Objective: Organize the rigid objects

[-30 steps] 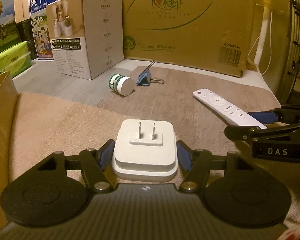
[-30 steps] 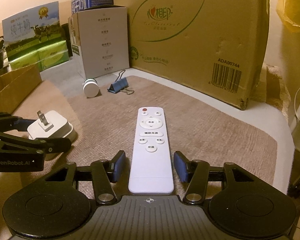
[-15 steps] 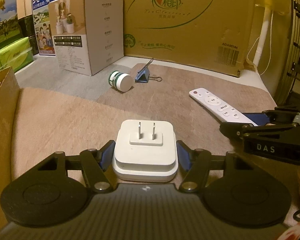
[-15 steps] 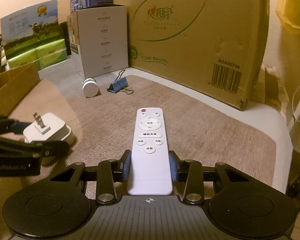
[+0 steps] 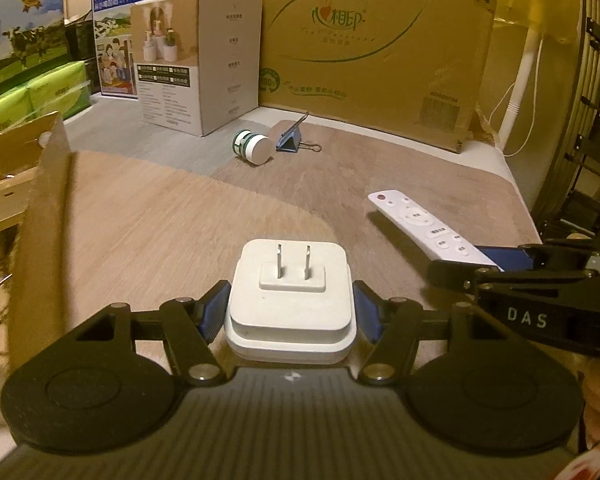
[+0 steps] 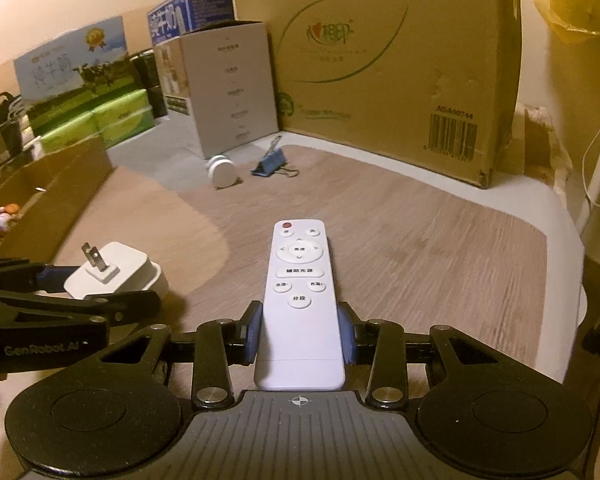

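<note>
My left gripper [image 5: 290, 310] is shut on a white plug adapter [image 5: 291, 298] with its two prongs up, held above the brown mat [image 5: 160, 216]. My right gripper [image 6: 300, 330] is shut on a white remote control [image 6: 300, 296] and holds it off the mat; the remote also shows in the left wrist view [image 5: 424, 226]. The adapter also shows in the right wrist view [image 6: 116, 274], at the left. A small white-capped jar [image 5: 252, 147] and a blue binder clip [image 5: 294, 142] lie on the mat farther back.
A big cardboard box [image 5: 376, 48] and a white product box [image 5: 198, 60] stand at the back. An open cardboard box [image 6: 48, 192] with small items sits at the left. Green tissue packs [image 5: 28, 94] and milk cartons stand behind it. A white fan pole [image 5: 520, 80] stands at the right.
My right gripper has closed on the remote and lifted it off the mat. My left gripper has risen with the adapter held in it.
</note>
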Demonstrator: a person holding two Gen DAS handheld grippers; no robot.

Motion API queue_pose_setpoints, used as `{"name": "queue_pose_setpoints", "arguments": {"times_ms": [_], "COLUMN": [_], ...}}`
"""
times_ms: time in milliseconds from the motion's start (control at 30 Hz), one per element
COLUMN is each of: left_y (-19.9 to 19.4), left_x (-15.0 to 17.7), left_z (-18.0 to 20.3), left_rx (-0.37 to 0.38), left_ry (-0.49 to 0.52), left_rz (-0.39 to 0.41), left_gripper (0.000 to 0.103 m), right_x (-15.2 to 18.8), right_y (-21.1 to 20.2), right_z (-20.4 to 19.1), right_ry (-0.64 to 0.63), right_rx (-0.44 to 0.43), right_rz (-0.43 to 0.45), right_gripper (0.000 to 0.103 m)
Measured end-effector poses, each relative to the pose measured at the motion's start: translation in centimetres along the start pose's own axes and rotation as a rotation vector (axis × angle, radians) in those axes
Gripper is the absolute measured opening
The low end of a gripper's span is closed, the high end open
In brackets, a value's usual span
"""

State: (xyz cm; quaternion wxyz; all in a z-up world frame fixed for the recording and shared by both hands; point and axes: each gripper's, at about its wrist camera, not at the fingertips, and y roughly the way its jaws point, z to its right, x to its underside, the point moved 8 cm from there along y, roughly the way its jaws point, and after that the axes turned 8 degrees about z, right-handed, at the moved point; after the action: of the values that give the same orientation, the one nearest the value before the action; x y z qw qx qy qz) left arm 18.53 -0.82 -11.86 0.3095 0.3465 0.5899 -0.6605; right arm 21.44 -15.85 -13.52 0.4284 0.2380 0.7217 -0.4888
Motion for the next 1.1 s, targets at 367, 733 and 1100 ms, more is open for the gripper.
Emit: {"name": "queue_pose_setpoints", "arguments": {"times_ms": [367, 733, 1100], "left_y": [-5.9, -12.1, -17.0], "left_x": [0.3, 0.8, 2.5], "left_z": [-0.5, -2.4, -5.7], "left_rx": [-0.03, -0.086, -0.145], "left_ry": [-0.002, -0.025, -0.061], "left_rz": [0.017, 0.038, 0.046], "left_gripper": [0.062, 0.062, 0.062], "right_x": [0.1, 0.2, 0.7], "right_y": [-4.6, -8.3, -11.0], "right_z": [-2.9, -6.2, -10.8], "right_ry": [0.002, -0.03, -0.056], "right_rx": [-0.036, -0.085, -0.147], "right_rz": [0.011, 0.031, 0.045], "right_gripper": [0.039, 0.039, 0.039]}}
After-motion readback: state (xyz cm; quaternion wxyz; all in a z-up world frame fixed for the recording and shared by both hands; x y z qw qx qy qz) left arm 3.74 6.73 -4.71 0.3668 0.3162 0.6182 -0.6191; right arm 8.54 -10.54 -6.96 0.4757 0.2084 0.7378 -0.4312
